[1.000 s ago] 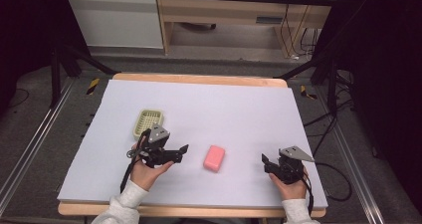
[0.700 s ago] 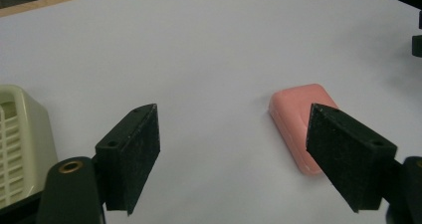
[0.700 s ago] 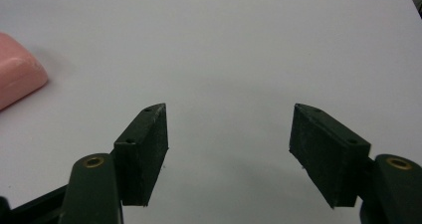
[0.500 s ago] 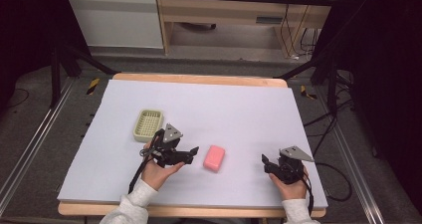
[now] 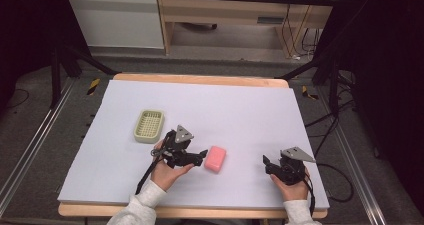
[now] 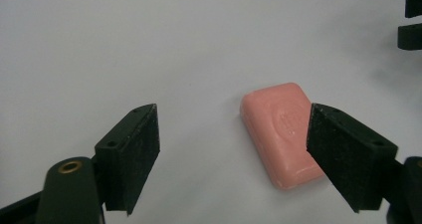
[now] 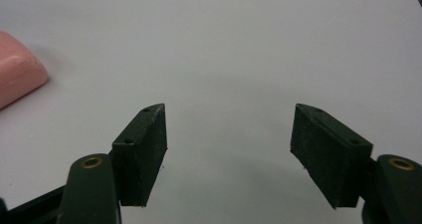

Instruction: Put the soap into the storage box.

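Note:
A pink bar of soap (image 5: 215, 158) lies flat on the white table top, near the front middle. My left gripper (image 5: 200, 157) sits just left of it, pointing right at it, jaws open. In the left gripper view the soap (image 6: 281, 129) lies just ahead of the gripper (image 6: 234, 114), its near end partly behind the right-hand jaw, and neither pad touches it. My right gripper (image 5: 266, 163) rests at the front right, pointing left toward the soap from a hand's width away. In its own view the right gripper (image 7: 229, 114) is open; its jaws have just been opening with nothing between them, and the soap (image 7: 17, 67) lies at the far left.
A small pale green basket (image 5: 149, 126) stands behind and left of the left hand. The white table top (image 5: 240, 105) spreads wide behind both hands, with its wooden edge (image 5: 200, 79) at the back. The right gripper's jaw tips (image 6: 410, 20) show in the left gripper view's top right corner.
The left hand has slid right, away from the basket, and brought its open jaws up to the soap. The right hand has stayed where it was.

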